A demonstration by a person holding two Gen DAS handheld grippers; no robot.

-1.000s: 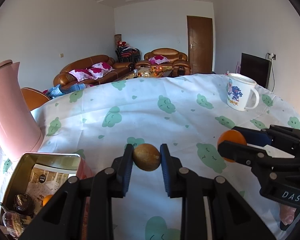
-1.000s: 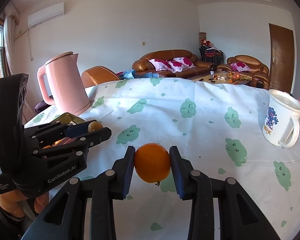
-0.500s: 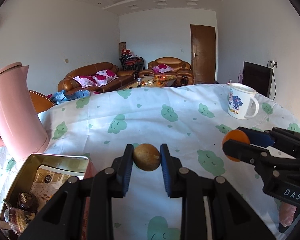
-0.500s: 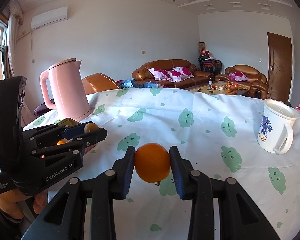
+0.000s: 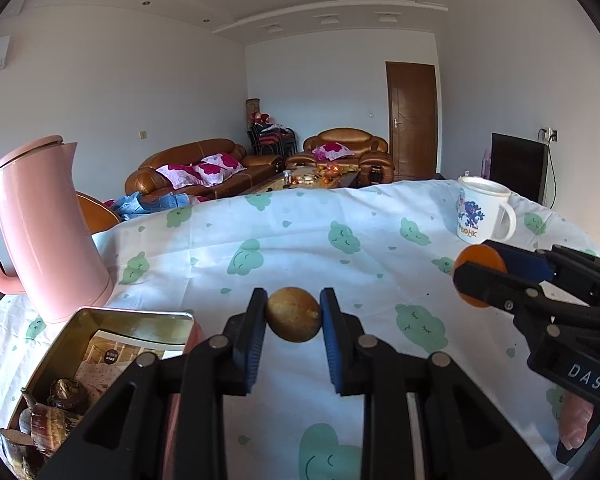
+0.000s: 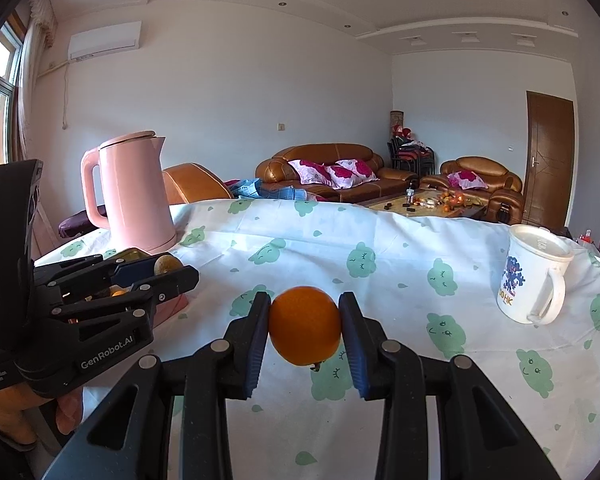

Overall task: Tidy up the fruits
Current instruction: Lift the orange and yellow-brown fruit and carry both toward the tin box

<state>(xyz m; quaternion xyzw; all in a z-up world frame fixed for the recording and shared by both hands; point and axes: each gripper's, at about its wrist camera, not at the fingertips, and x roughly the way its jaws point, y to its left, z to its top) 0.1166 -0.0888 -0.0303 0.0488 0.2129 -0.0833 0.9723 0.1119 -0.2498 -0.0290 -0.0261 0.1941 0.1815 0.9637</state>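
Note:
My left gripper (image 5: 293, 316) is shut on a small brown round fruit (image 5: 293, 314) and holds it above the table, just right of an open metal tin (image 5: 100, 344). The tin holds several dark items. My right gripper (image 6: 304, 326) is shut on an orange (image 6: 304, 324) and holds it above the tablecloth. The right gripper with the orange (image 5: 480, 276) shows at the right of the left wrist view. The left gripper with the brown fruit (image 6: 167, 264) shows at the left of the right wrist view, over the tin.
A pink kettle (image 5: 40, 228) stands at the table's left, behind the tin. A white mug (image 6: 534, 276) stands at the right. The white tablecloth (image 5: 340, 248) with green clouds covers the table. Sofas and a coffee table lie beyond.
Both grippers have risen and tilted up a little, still holding their fruits. The kettle and mug sit lower in the views; the tin shows more of its inside.

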